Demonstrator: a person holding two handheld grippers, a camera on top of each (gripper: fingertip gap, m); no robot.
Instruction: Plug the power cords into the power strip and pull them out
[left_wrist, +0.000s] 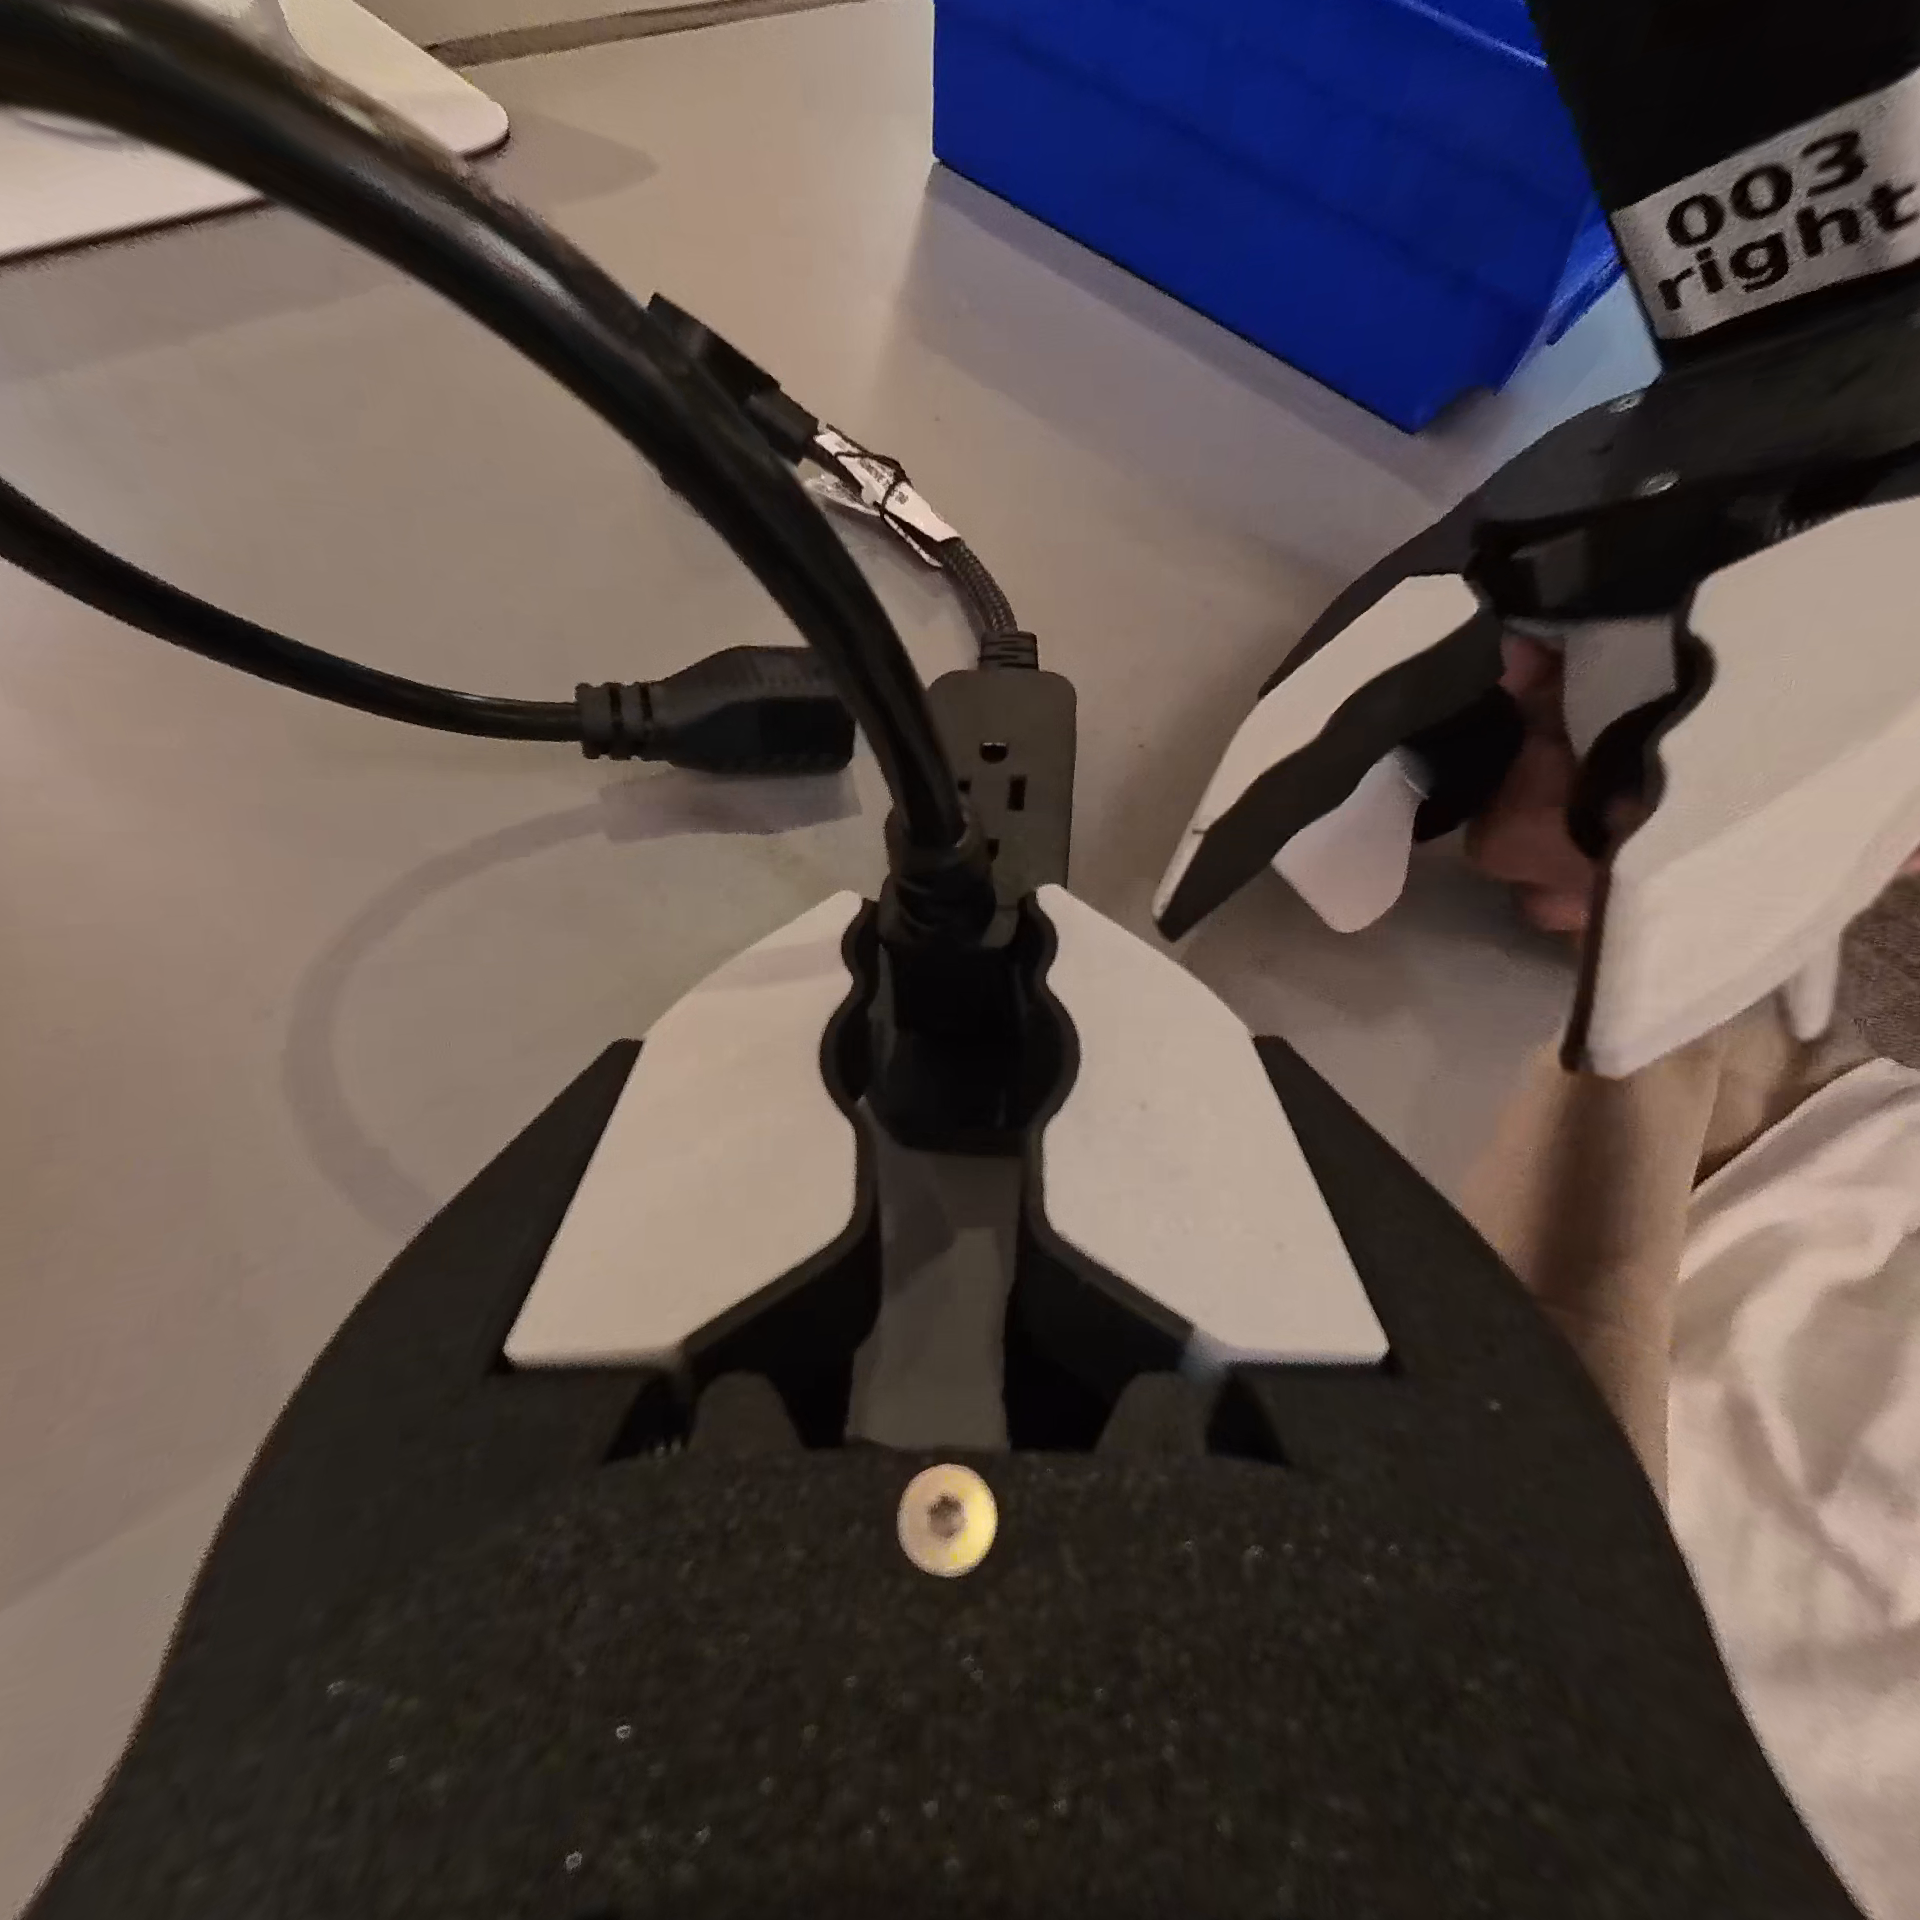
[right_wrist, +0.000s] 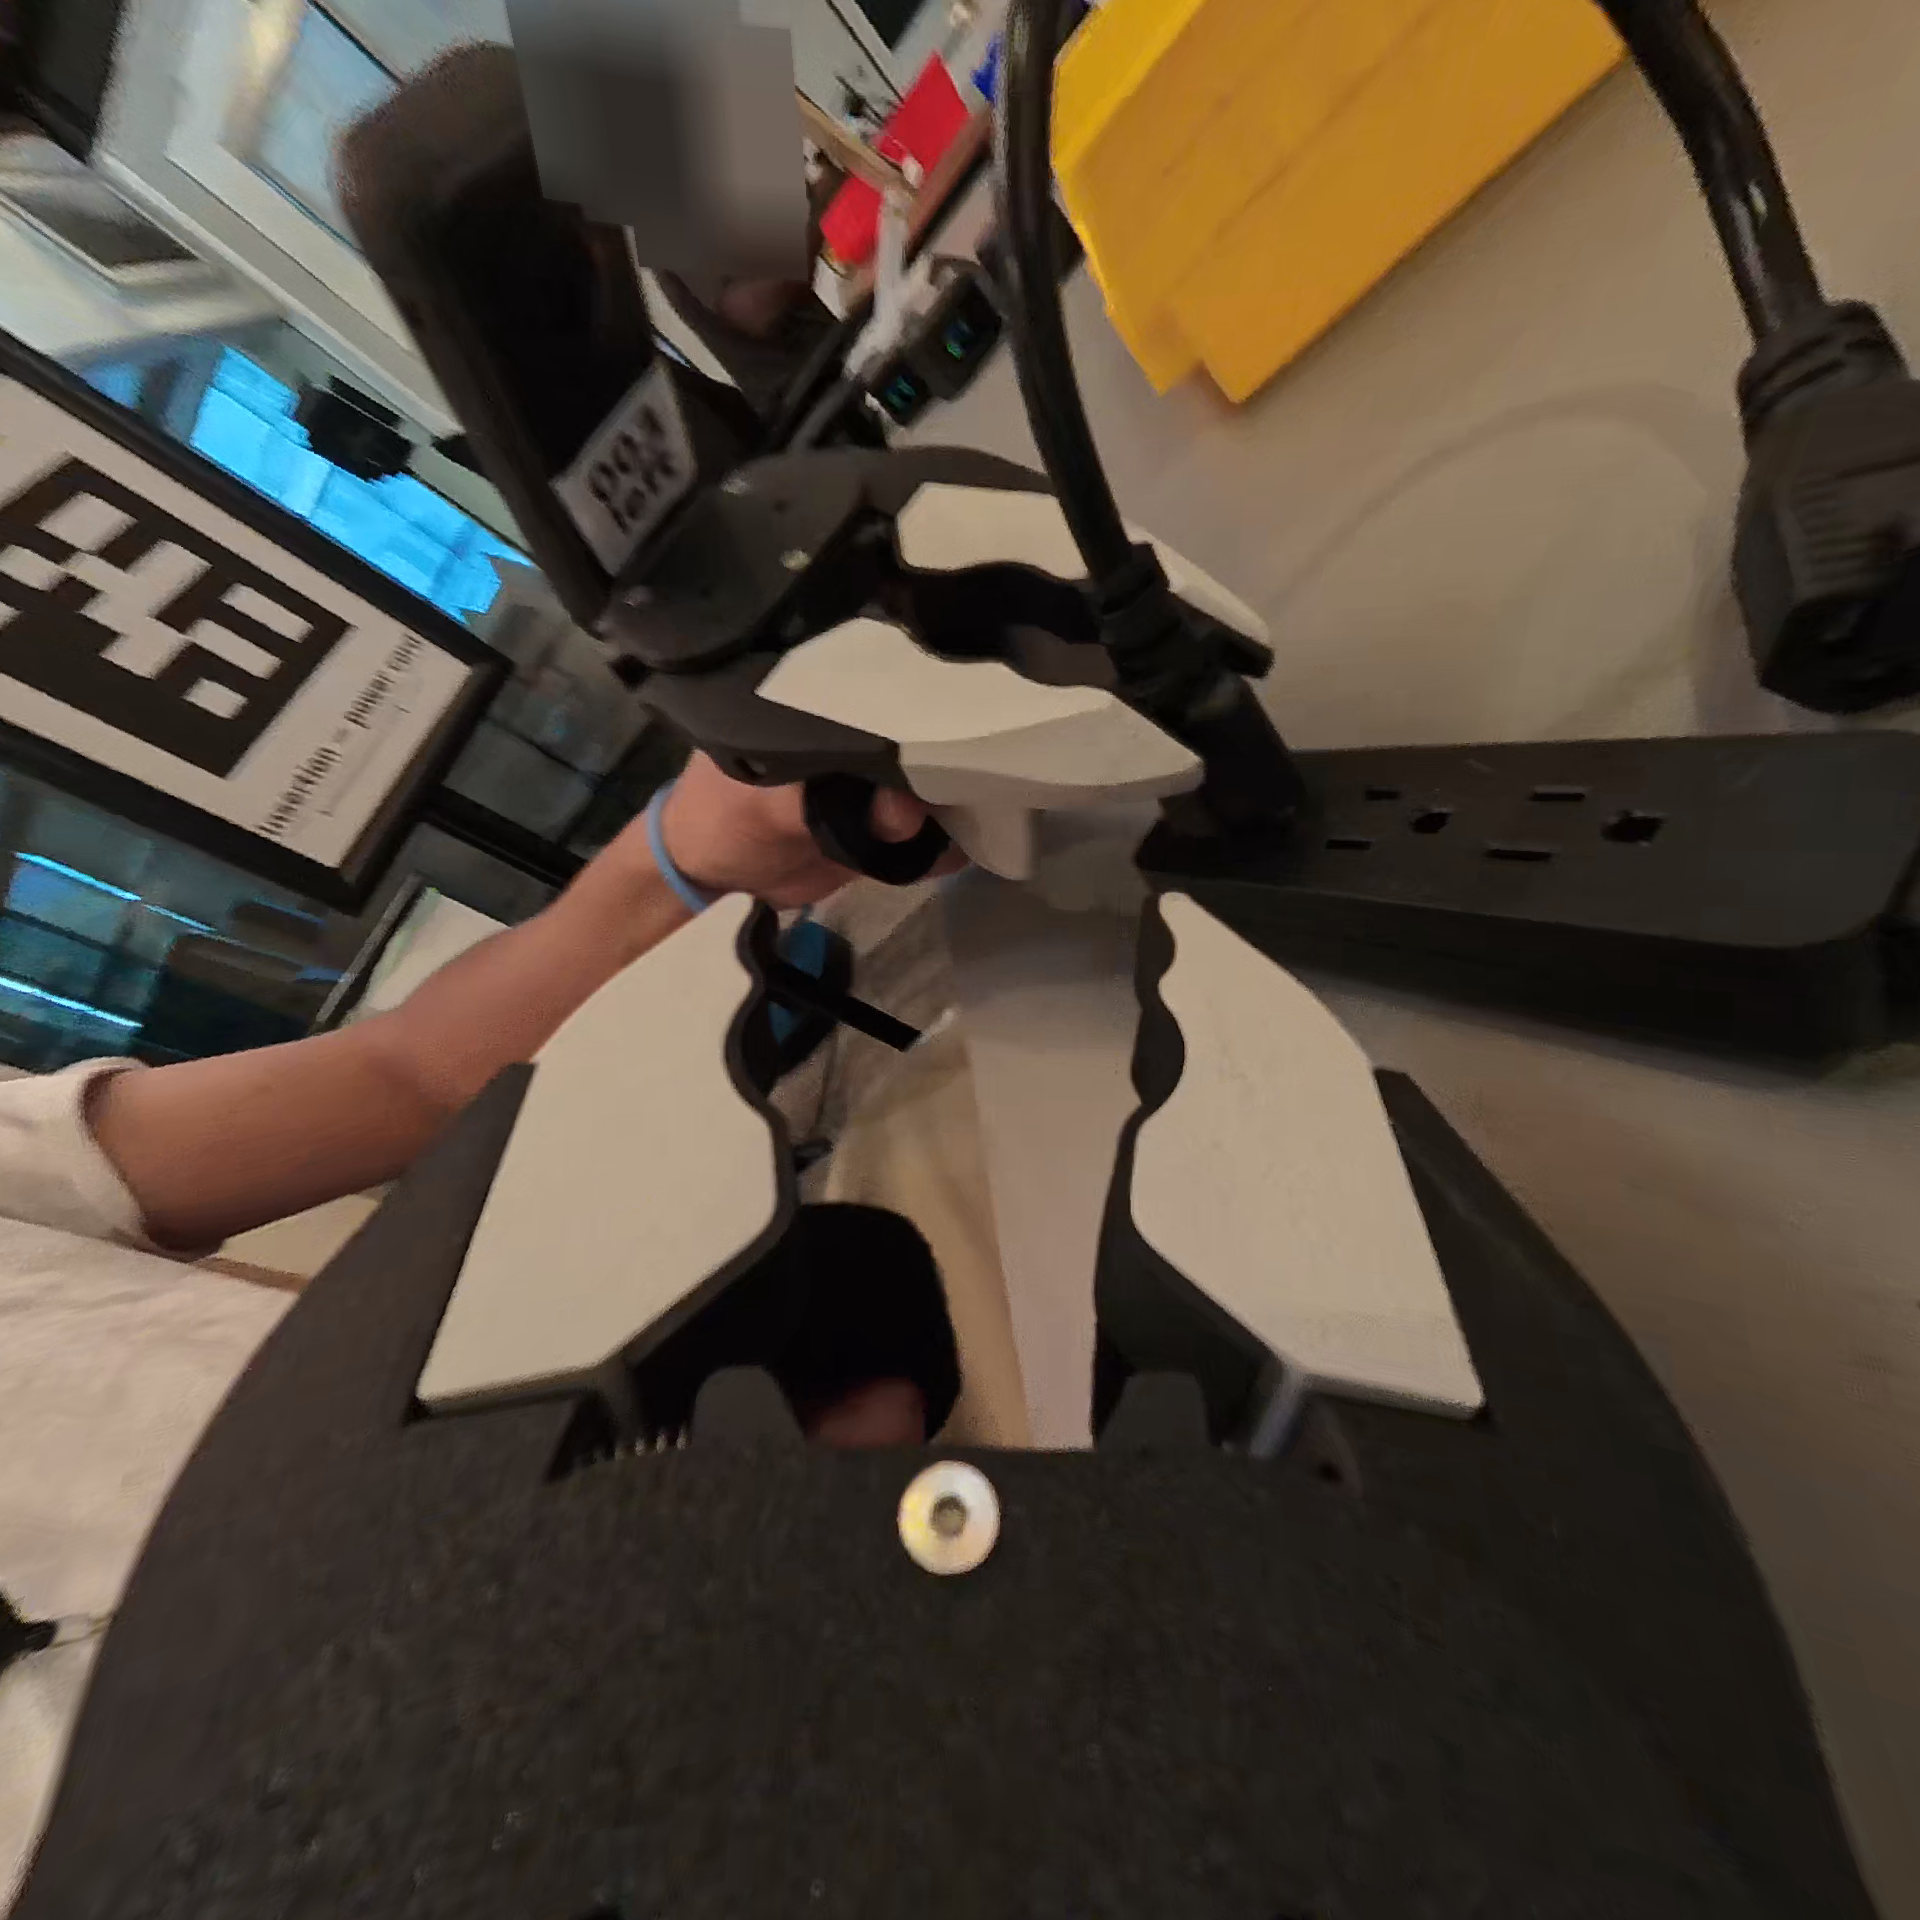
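The left gripper (left_wrist: 943, 935) is closed on a black plug (left_wrist: 940, 1023) — the plug sits in the end socket of the black power strip (right_wrist: 1558, 842), which lies on the grey table (left_wrist: 312, 935). The right gripper (right_wrist: 945, 935) (jaws apart, holding nothing) hovers just beside the strip's end. A second cord's connector (left_wrist: 717, 724) lies near the strip's far end.

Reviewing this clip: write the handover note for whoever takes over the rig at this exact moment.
Left gripper: shut on the black plug, which stands at the power strip; how deep it is seated cannot be told.
Right gripper: open, empty, beside the strip's near end.
The other connector lies loose on the table, unplugged.
Several sockets on the strip are free.
Left: confirm or finish this insertion, then pull the plug out while the right gripper steadies the strip.
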